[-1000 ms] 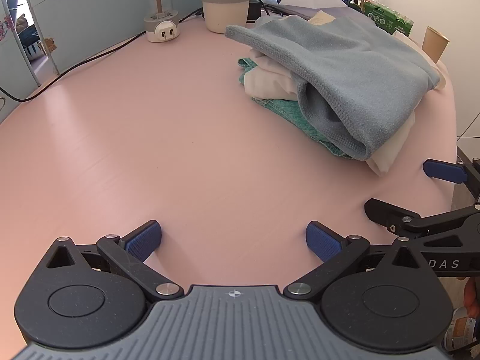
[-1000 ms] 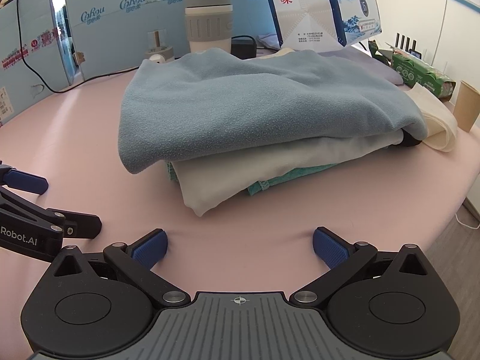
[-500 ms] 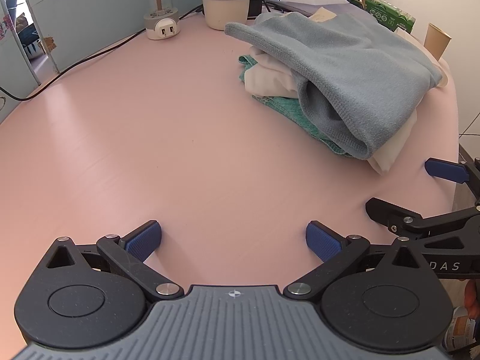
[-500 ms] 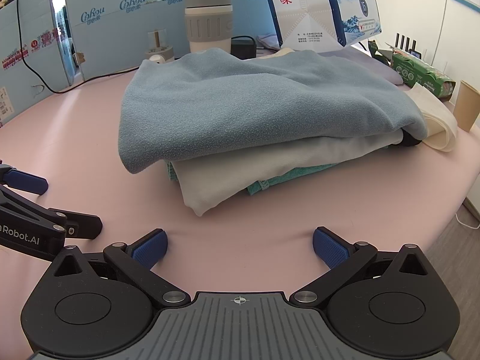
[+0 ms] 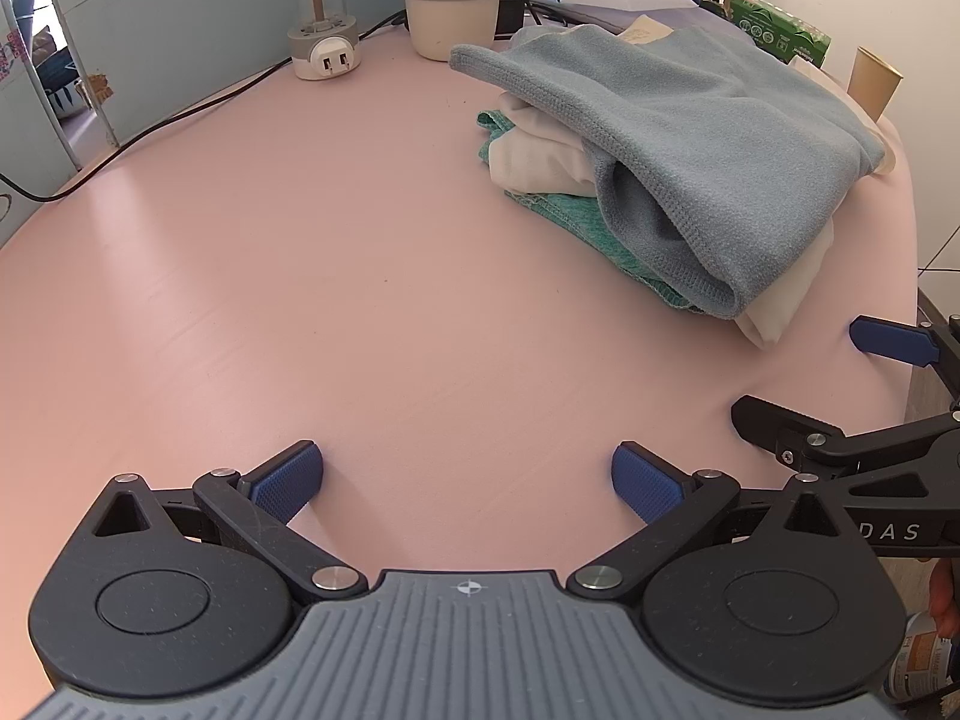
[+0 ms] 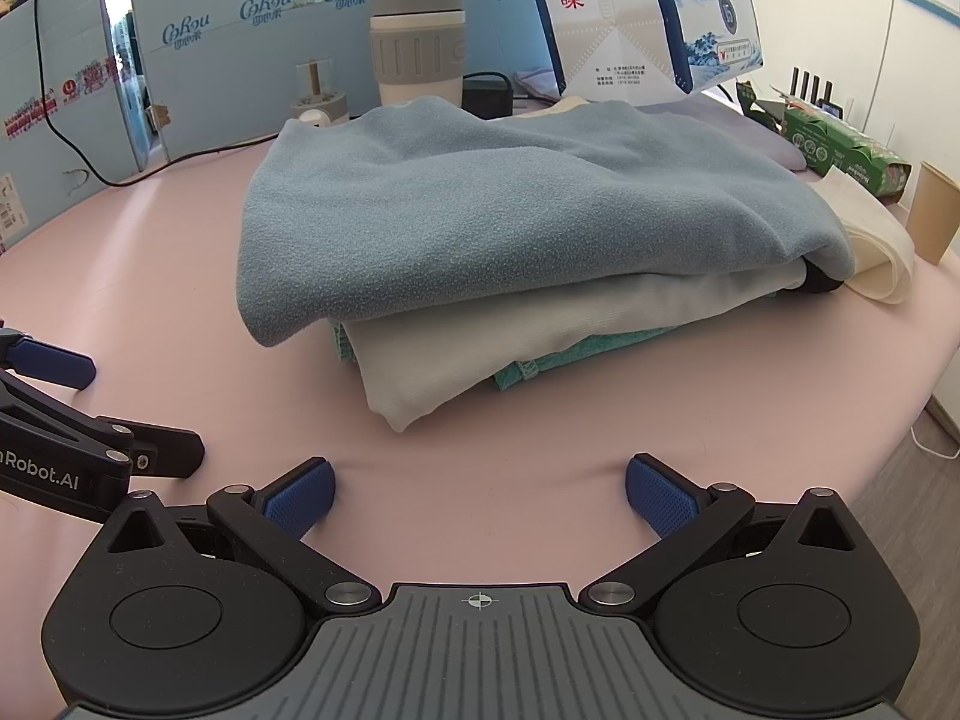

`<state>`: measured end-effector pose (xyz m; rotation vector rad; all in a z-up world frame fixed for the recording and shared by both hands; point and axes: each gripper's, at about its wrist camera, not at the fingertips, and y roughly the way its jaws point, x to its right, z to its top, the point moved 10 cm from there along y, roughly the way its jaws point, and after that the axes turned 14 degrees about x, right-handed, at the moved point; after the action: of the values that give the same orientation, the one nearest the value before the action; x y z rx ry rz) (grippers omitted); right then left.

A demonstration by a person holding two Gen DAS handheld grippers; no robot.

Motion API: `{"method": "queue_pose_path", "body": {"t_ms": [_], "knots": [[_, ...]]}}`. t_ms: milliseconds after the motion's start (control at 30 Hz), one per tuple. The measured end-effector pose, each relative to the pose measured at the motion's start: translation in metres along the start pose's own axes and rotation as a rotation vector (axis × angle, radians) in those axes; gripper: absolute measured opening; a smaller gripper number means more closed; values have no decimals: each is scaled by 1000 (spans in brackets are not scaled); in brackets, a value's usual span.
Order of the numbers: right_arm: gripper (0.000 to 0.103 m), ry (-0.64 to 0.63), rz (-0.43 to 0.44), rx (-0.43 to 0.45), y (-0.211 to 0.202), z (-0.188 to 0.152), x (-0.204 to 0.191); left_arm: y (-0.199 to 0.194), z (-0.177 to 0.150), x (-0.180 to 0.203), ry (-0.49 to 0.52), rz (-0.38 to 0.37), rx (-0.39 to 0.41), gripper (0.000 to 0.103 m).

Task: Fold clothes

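A stack of folded clothes lies on the pink table [image 5: 300, 276]. A grey-blue fleece [image 6: 510, 216] tops the stack, with a cream garment [image 6: 480, 336] and a teal one [image 6: 576, 354] under it. In the left wrist view the same fleece [image 5: 708, 144] sits at the upper right. My left gripper [image 5: 467, 480] is open over bare table, well short of the stack. My right gripper [image 6: 479, 492] is open too, just in front of the stack, nothing between its blue pads. Each gripper shows at the edge of the other's view.
Behind the stack stand a grey-and-cream cup [image 6: 417, 42], a white plug adapter [image 5: 324, 51] with a black cable, and blue cartons [image 6: 240, 30]. A paper cup [image 6: 933, 210] and green packs [image 6: 840, 144] sit at the right. The table's edge [image 6: 900, 420] drops off on the right.
The left gripper's view has shifted slightly, so the stack sits a little lower and nearer. The right gripper has barely moved. Both stay open.
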<state>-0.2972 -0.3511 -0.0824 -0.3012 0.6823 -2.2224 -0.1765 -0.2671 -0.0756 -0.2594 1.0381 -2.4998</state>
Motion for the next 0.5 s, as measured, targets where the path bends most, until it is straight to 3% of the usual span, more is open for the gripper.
{"method": "queue_pose_path", "body": {"t_ms": [500], "knots": [[103, 1, -2, -1, 0, 1, -1, 0, 0, 1, 0, 2, 0, 103]]}}
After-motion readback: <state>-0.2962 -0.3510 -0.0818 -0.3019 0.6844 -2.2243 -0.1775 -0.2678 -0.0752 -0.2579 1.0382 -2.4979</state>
